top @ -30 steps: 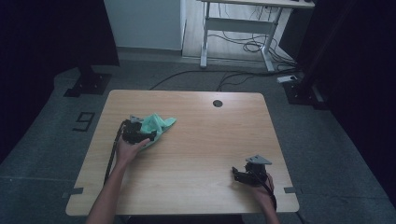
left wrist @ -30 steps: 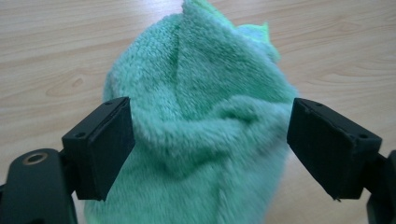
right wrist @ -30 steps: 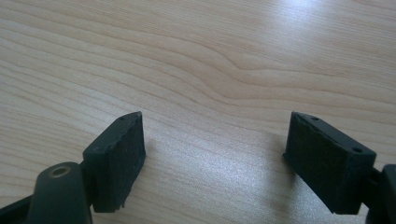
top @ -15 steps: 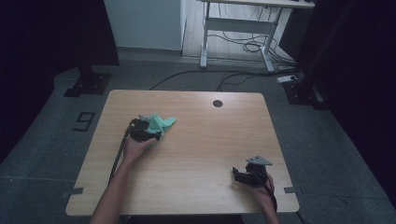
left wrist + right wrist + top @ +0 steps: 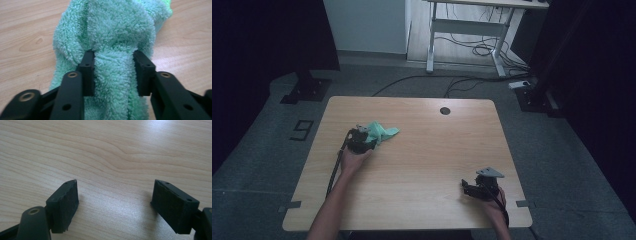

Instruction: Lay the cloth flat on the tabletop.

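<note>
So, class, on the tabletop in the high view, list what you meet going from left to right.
Left gripper, its jaws just closing on a fold of cloth → green cloth → round hole in the table → right gripper, jaws open over bare wood.

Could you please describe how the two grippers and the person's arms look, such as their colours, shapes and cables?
Both are black. The left gripper trails a dark cable along the forearm. The right gripper carries a grey three-cornered plate on top, and its cable runs back past the hand. In the gripper views the jaws are flat black bars with brass-coloured pivot rings and blocky black pads. Both forearms are bare, with no sleeves.
</note>
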